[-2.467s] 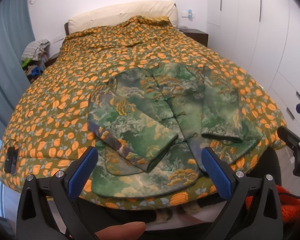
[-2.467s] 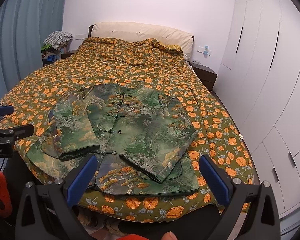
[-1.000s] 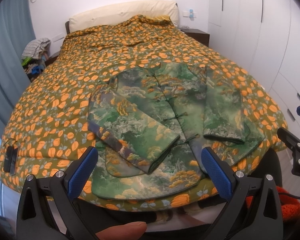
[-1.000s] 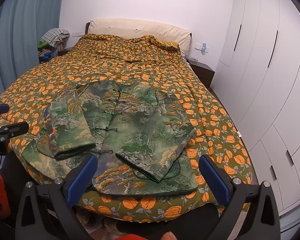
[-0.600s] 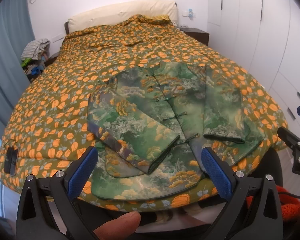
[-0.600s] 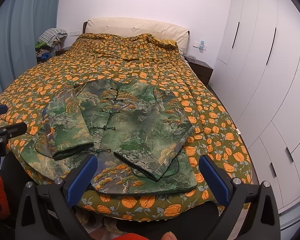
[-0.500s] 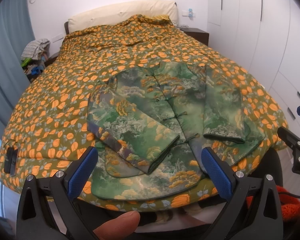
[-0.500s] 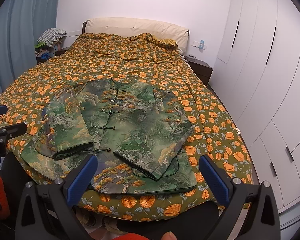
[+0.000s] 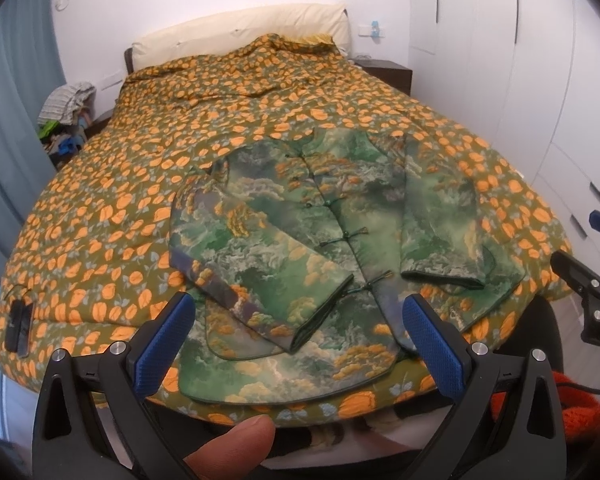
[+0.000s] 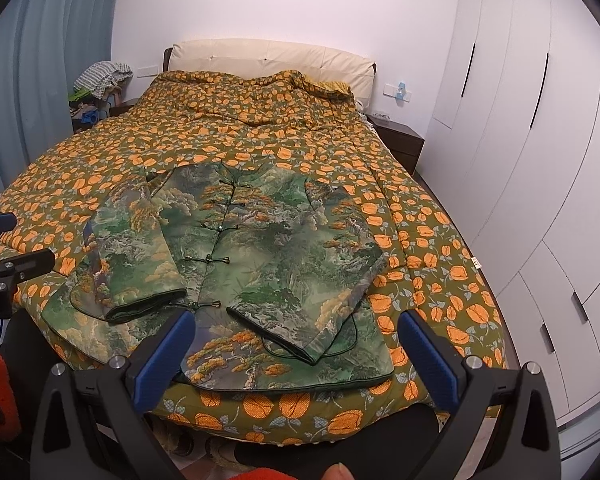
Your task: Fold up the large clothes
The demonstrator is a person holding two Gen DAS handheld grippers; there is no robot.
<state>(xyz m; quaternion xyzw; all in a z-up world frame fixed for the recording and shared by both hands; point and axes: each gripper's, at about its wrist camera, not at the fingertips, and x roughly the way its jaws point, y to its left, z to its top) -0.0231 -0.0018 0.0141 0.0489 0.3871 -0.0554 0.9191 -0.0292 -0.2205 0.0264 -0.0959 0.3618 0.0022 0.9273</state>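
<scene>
Jacket [image 10: 260, 264]: flat at near bed edge, 2 sleeves folded inward
Bedspread [image 10: 260, 136]: bare beyond, far side
Left gripper [image 9: 300, 344]: spread wide, holding nothing
Right gripper [image 10: 296, 356]: spread wide, holding nothing

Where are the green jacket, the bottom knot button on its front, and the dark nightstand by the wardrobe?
green jacket [image 10: 260, 248]: right wrist view, on its front panel.
bottom knot button [image 10: 198, 305]: right wrist view, on the knot near the hem.
nightstand [image 10: 400, 142]: right wrist view, on its dark front face.
</scene>
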